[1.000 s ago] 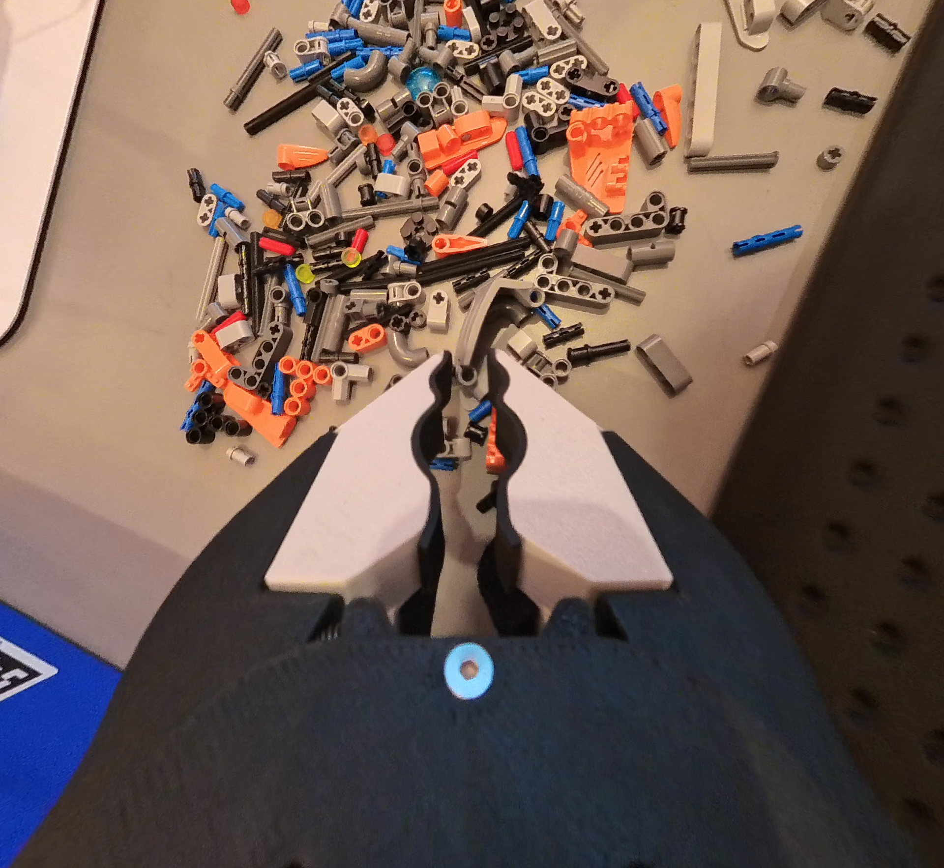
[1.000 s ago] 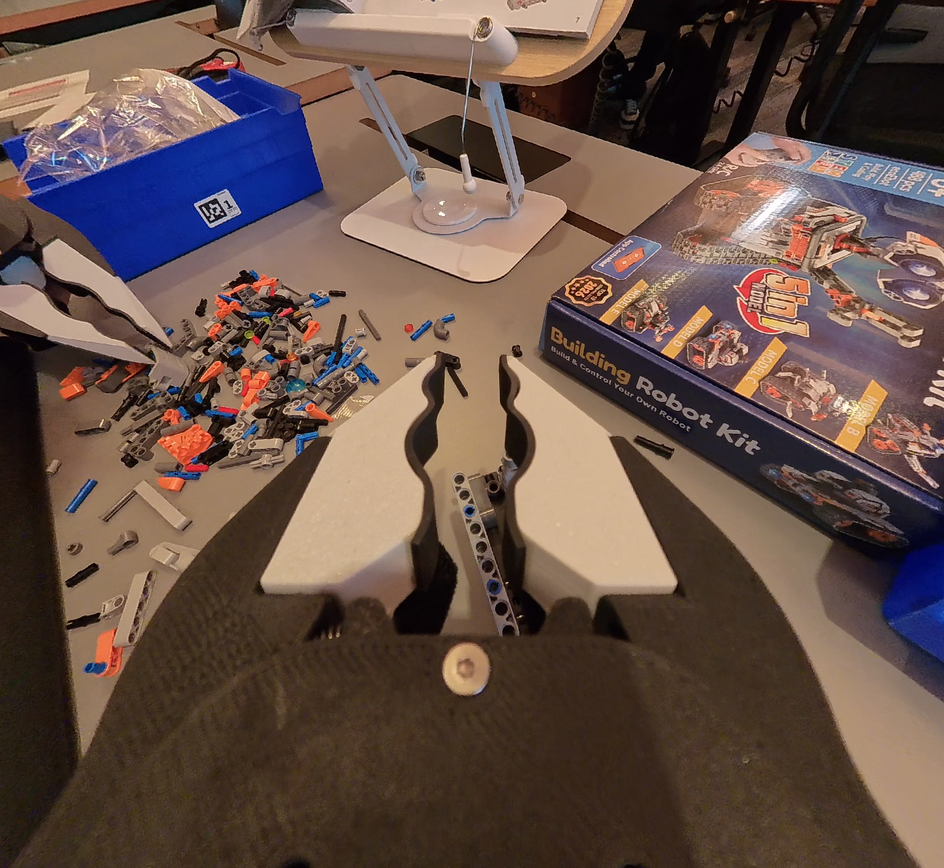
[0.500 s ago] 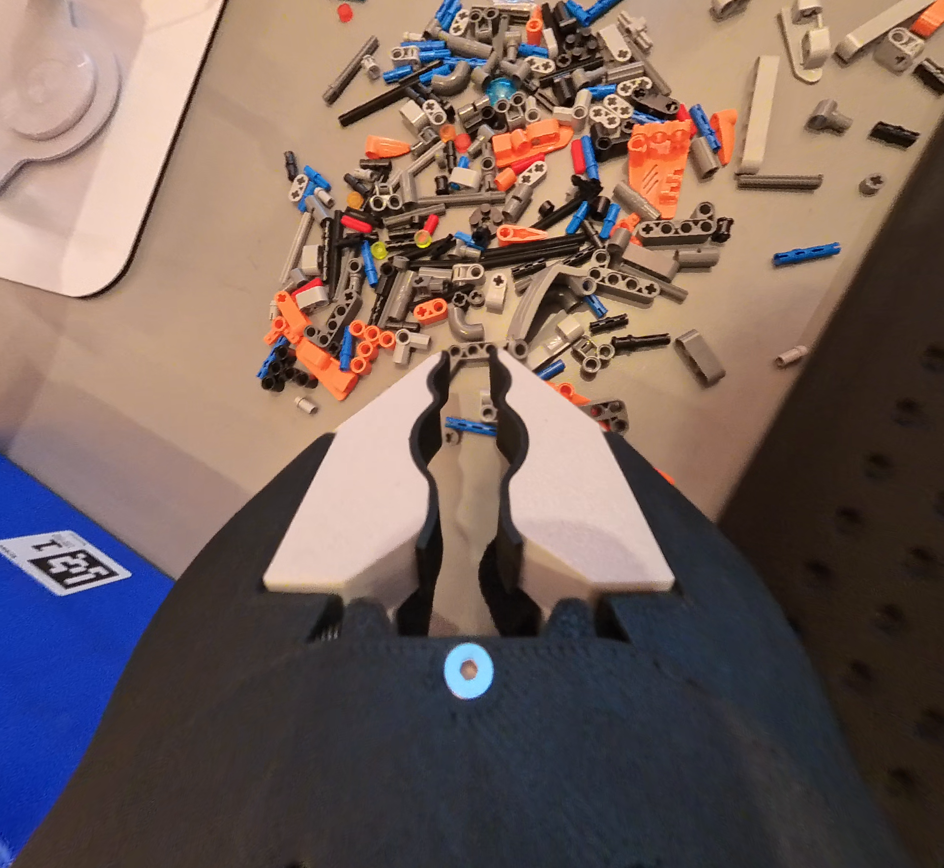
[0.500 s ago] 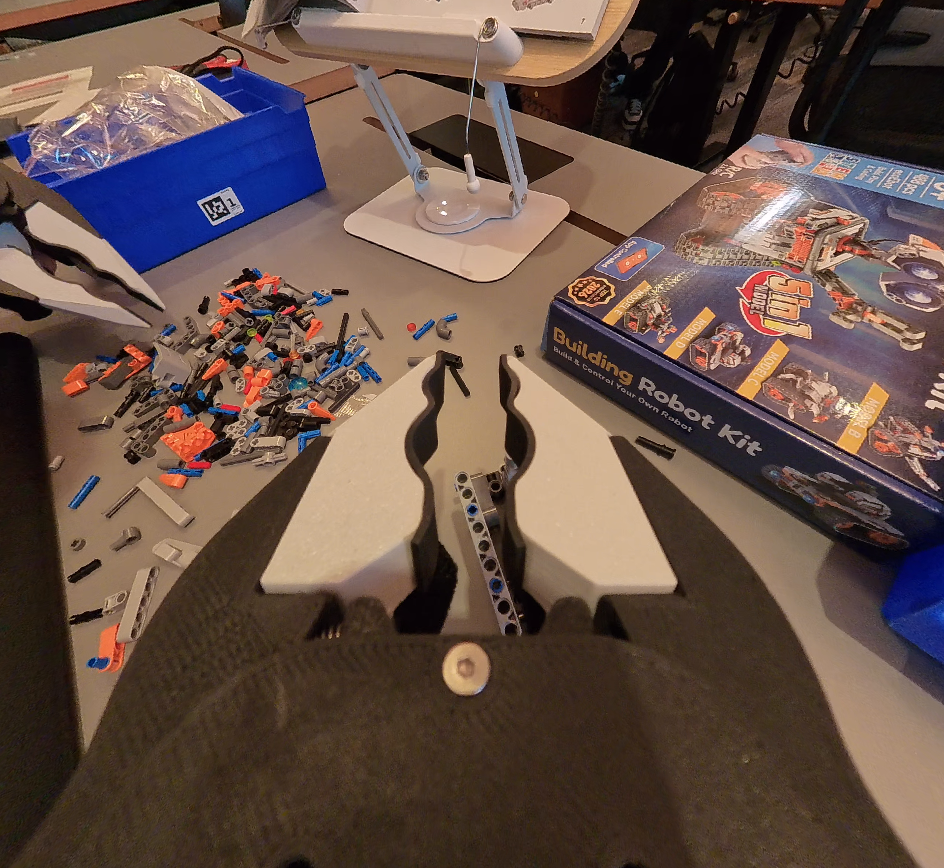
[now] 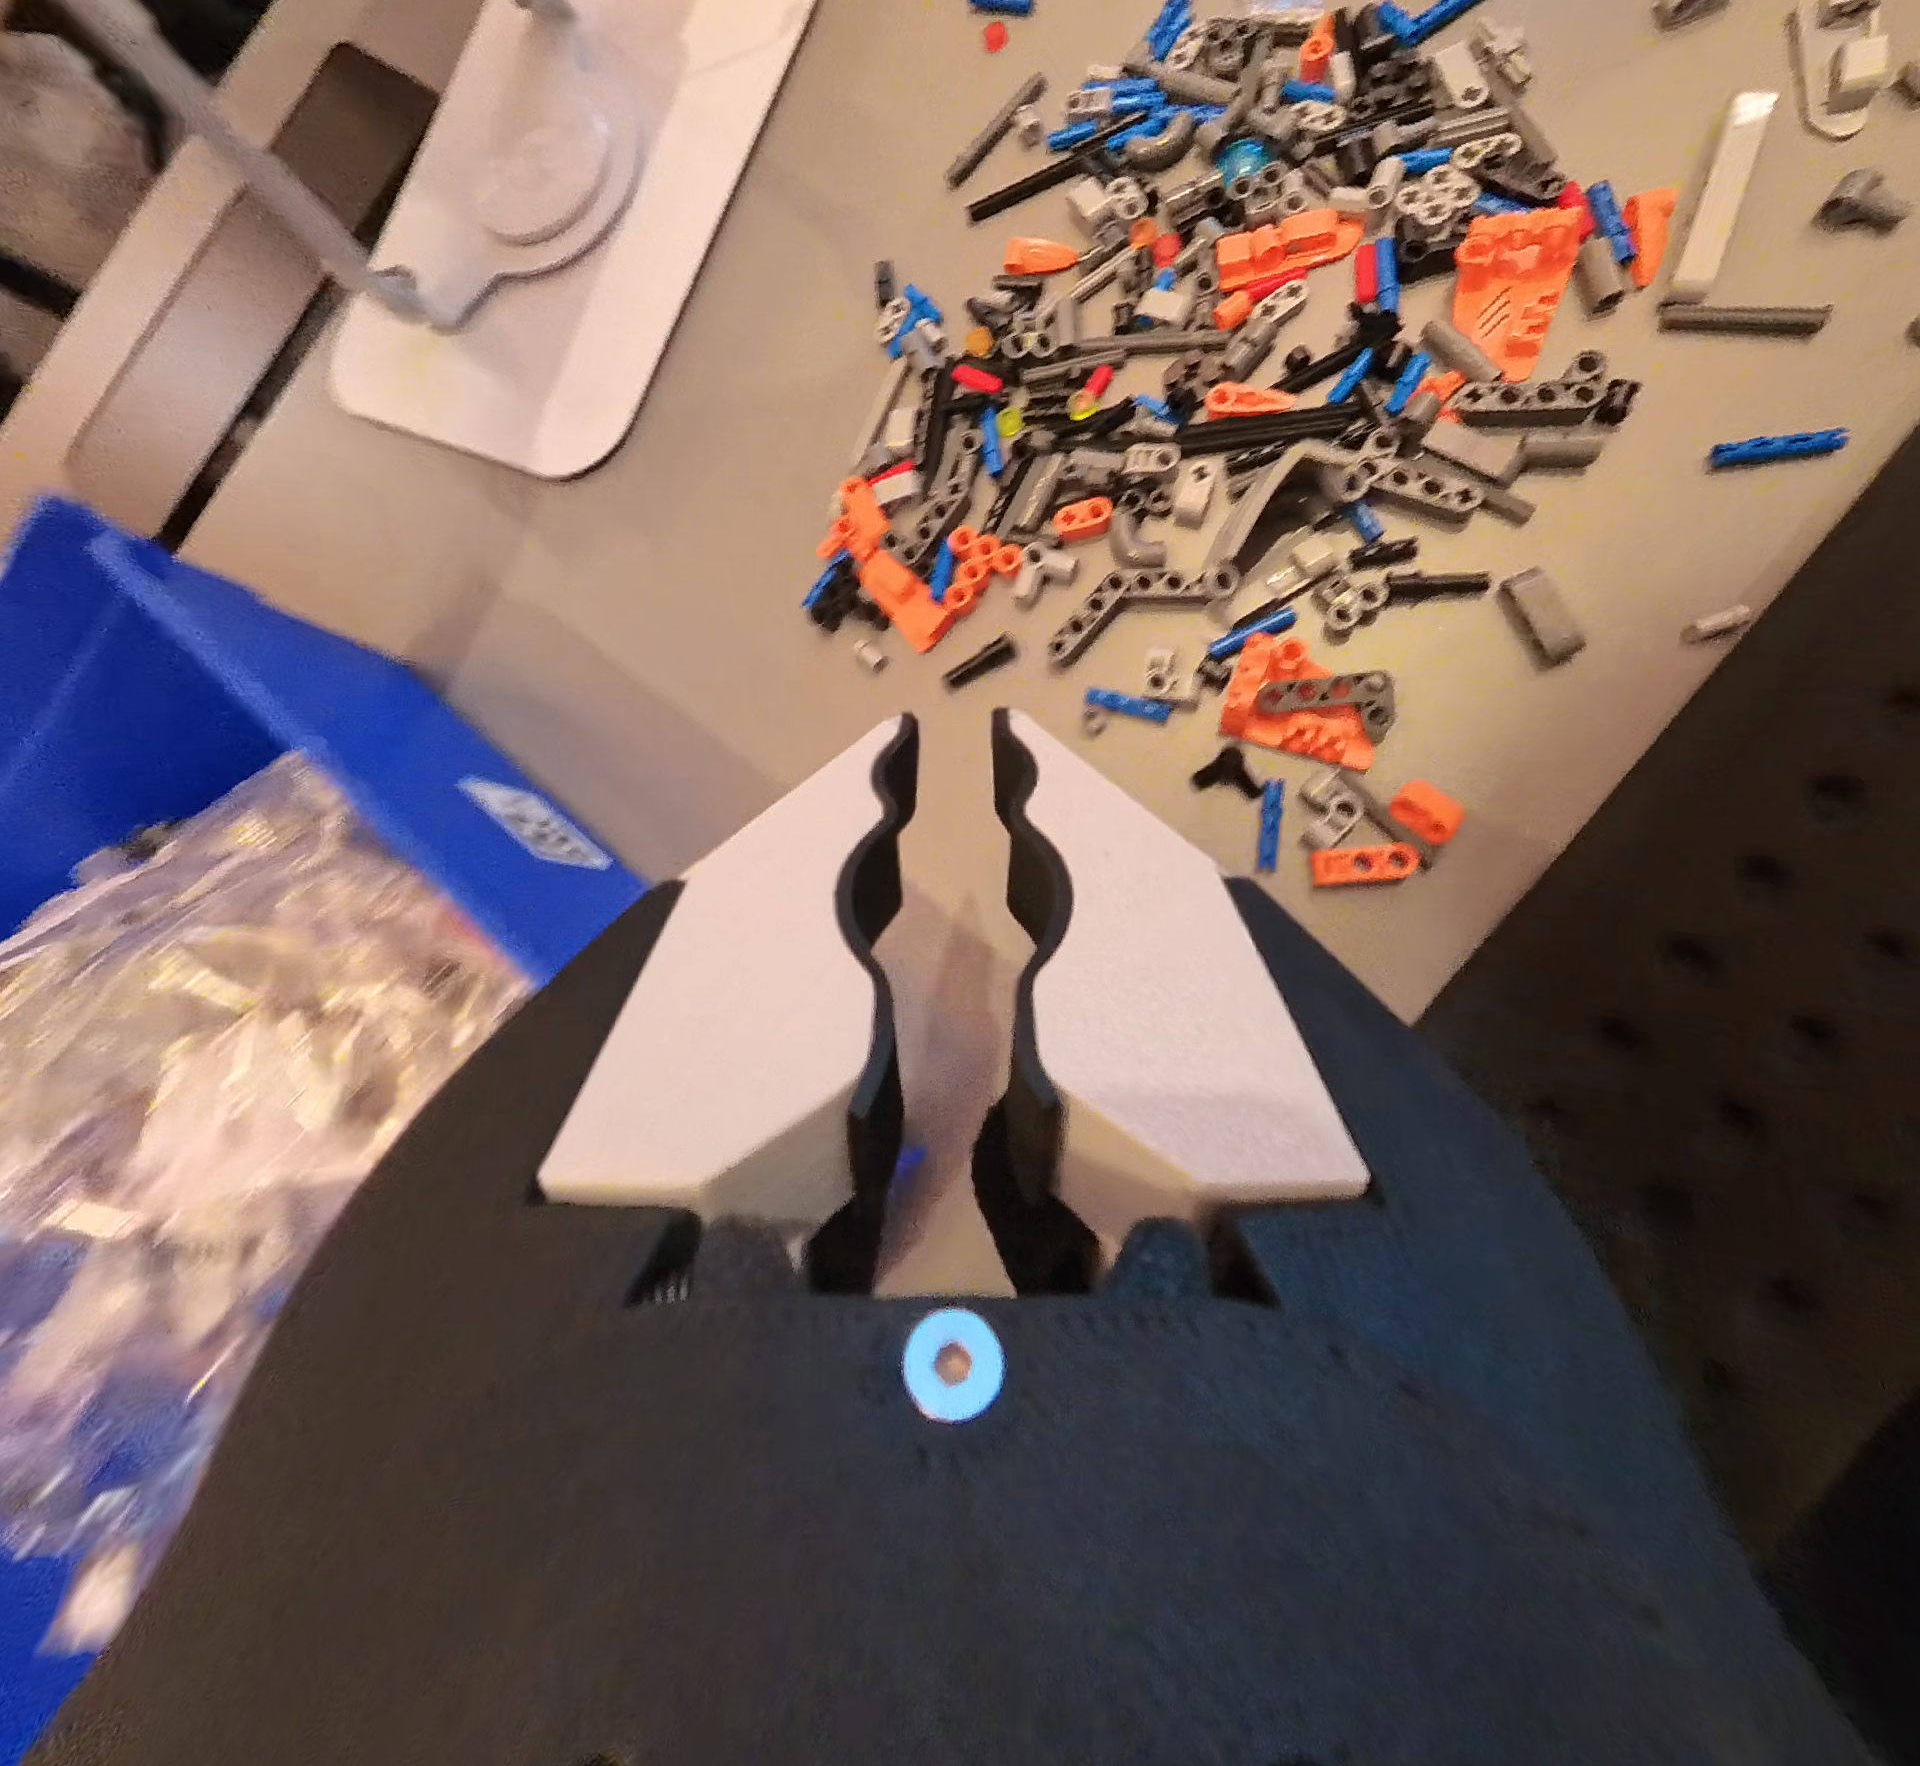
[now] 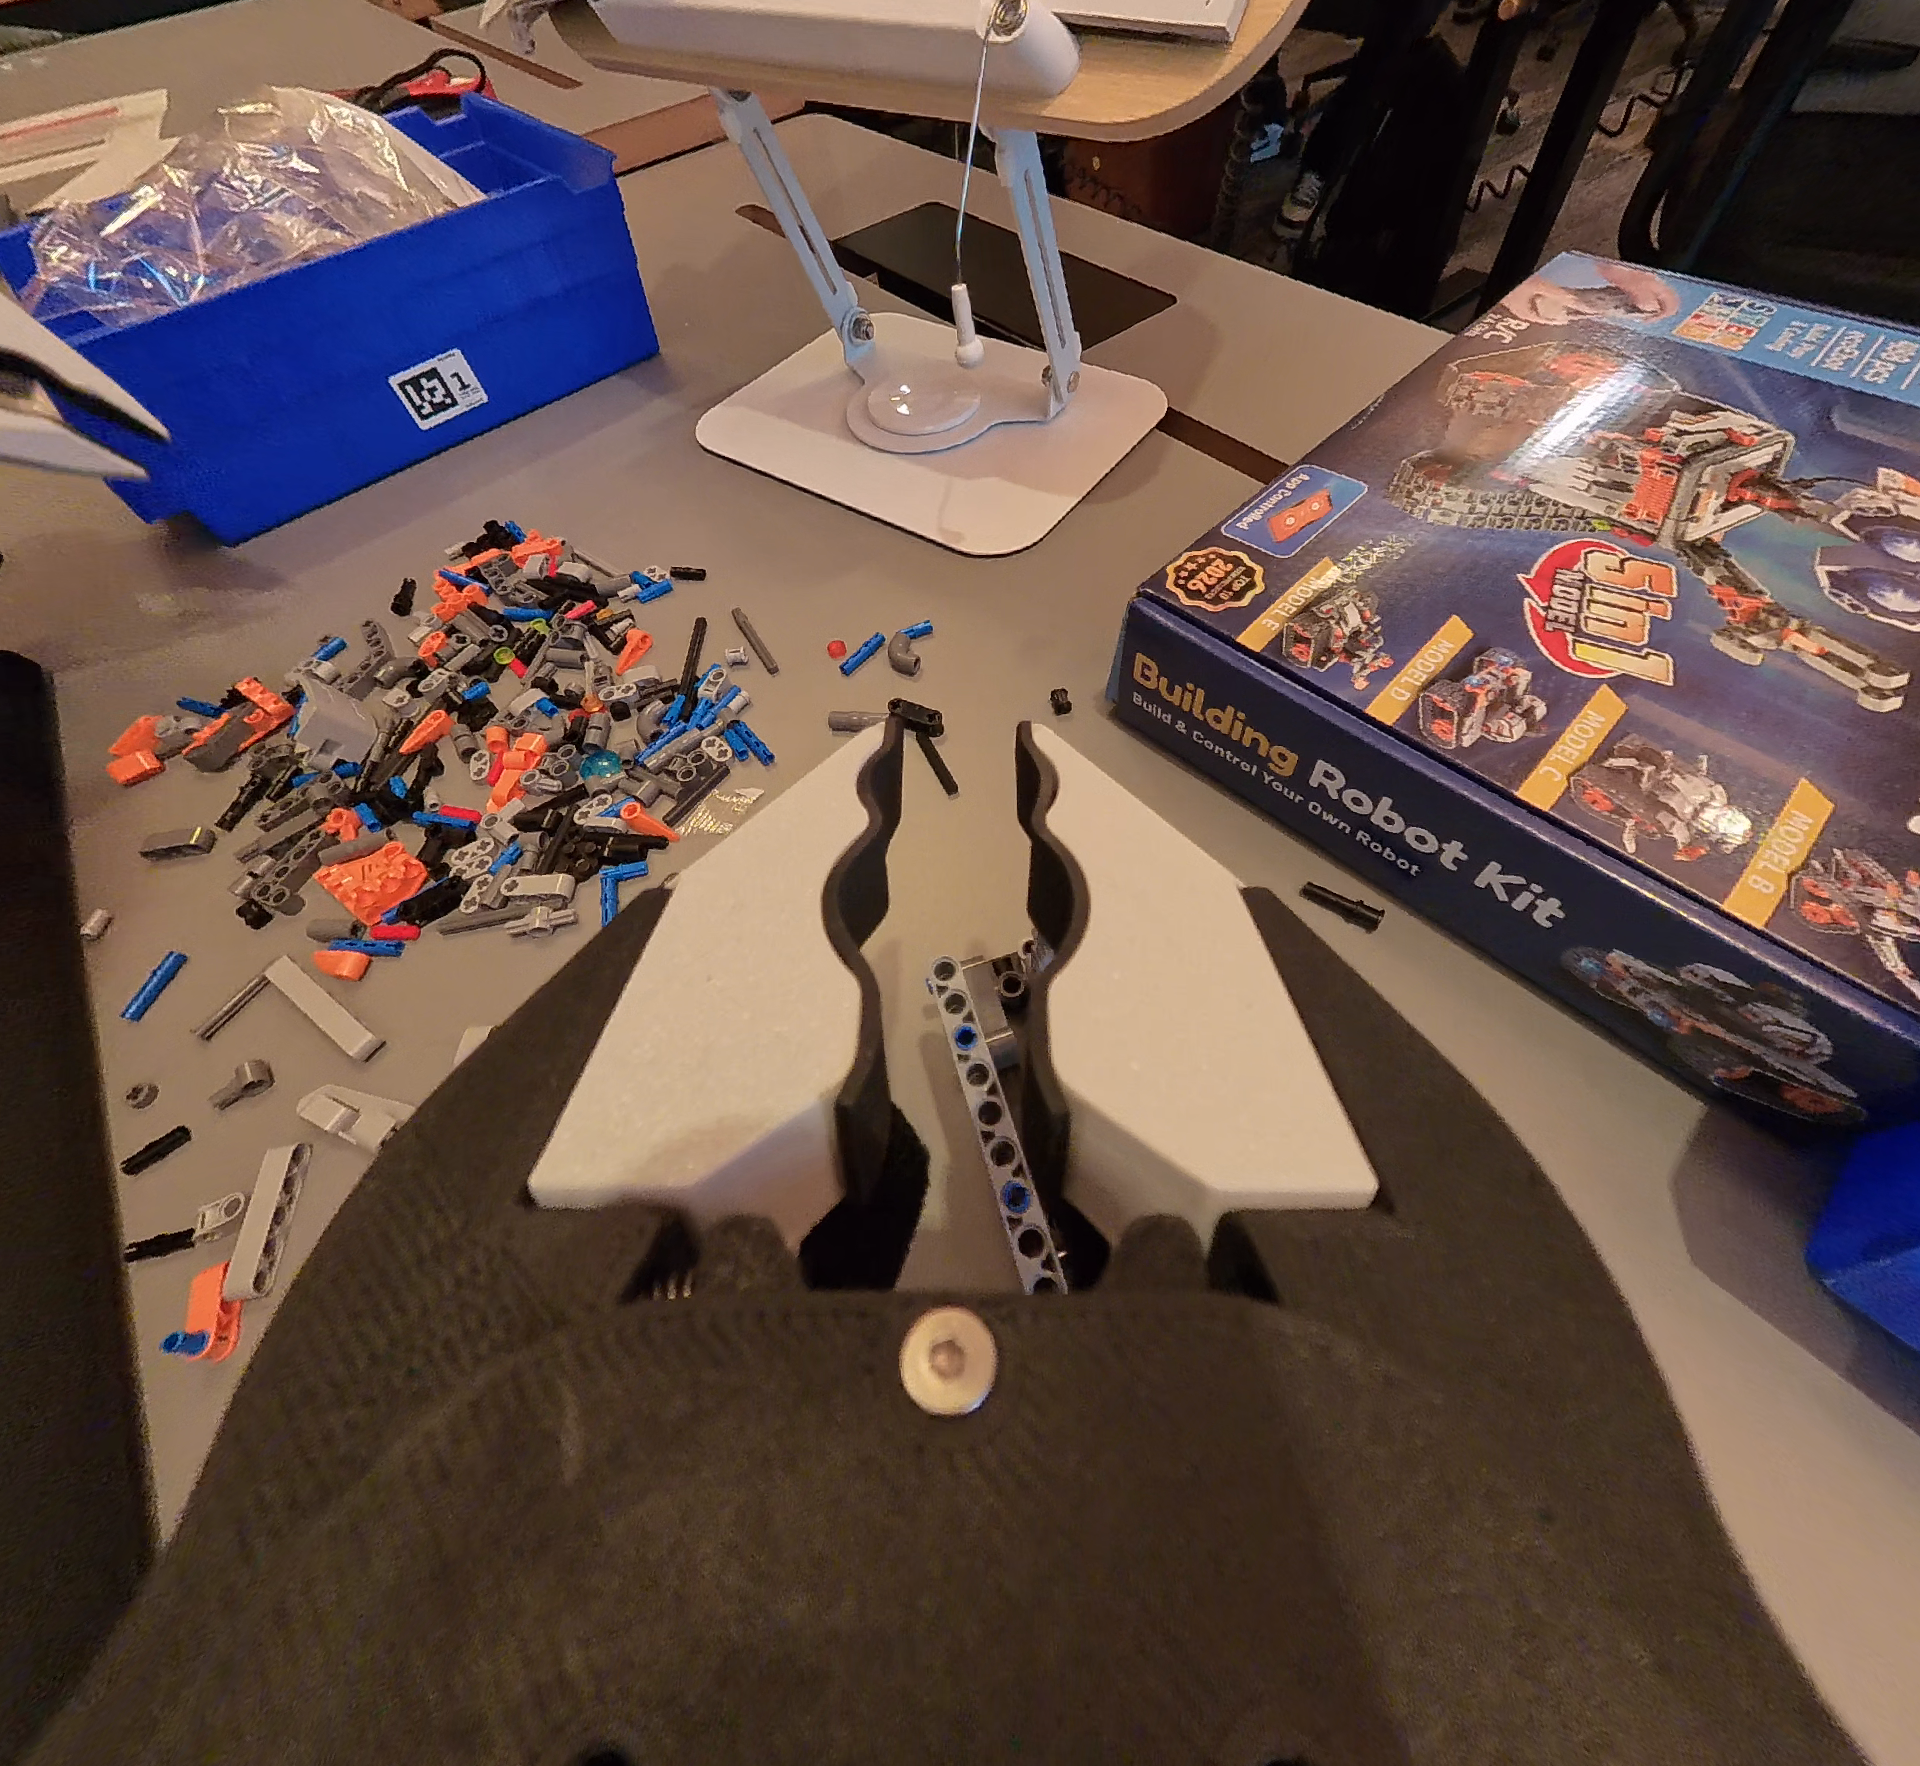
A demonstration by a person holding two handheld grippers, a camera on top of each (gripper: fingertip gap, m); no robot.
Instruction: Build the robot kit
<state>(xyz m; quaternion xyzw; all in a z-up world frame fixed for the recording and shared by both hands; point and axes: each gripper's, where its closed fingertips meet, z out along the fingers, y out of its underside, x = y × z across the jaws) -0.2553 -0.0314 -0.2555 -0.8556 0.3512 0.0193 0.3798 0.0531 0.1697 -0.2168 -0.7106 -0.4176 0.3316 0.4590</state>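
A: Right gripper (image 6: 951, 729)?

B: Jaws part-open, gripping nothing. A grey holed beam (image 6: 987, 1108) lies between the fingers, close against the right one; contact cannot be confirmed. A black pin (image 6: 925, 729) lies just past the tips.

A: Left gripper (image 5: 954, 719)?

B: Narrow gap, empty, clear of the table (image 5: 644, 573). The parts pile (image 5: 1247, 345) sits beyond the tips to their right, the blue bin (image 5: 156, 688) to their left.

A: Risks?

B: In my judgement, closing the right could skew the off-centre beam; dropping the left blind could scatter parts.

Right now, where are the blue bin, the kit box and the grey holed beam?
blue bin (image 6: 343, 366): right wrist view, front wall.
kit box (image 6: 1538, 677): right wrist view, printed lid.
grey holed beam (image 6: 992, 1119): right wrist view, mid-length.
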